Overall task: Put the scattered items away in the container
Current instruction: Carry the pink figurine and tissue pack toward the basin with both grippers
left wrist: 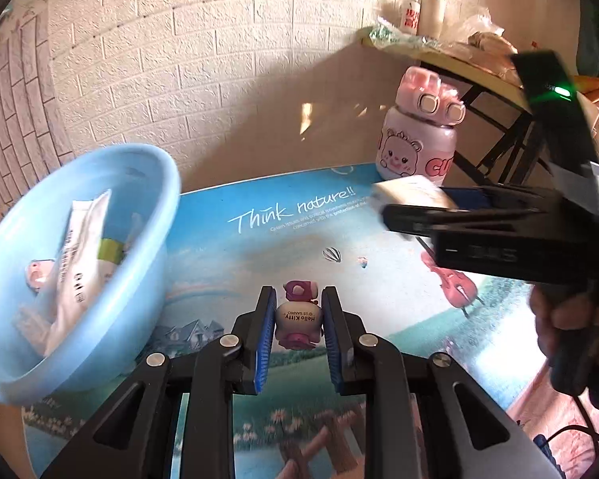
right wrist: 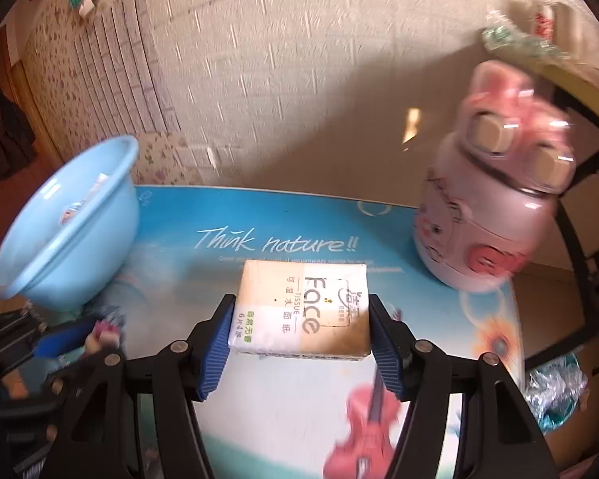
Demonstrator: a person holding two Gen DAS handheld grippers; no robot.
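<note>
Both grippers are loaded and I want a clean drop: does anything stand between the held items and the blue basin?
Nothing visible does. The left gripper holds a Hello Kitty figure, the right gripper a tissue pack; only bare table mat lies toward the blue basin.

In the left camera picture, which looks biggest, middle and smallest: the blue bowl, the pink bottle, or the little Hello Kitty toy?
1. blue bowl
2. pink bottle, though it stands farther back
3. Hello Kitty toy, smallest despite being nearest
</note>
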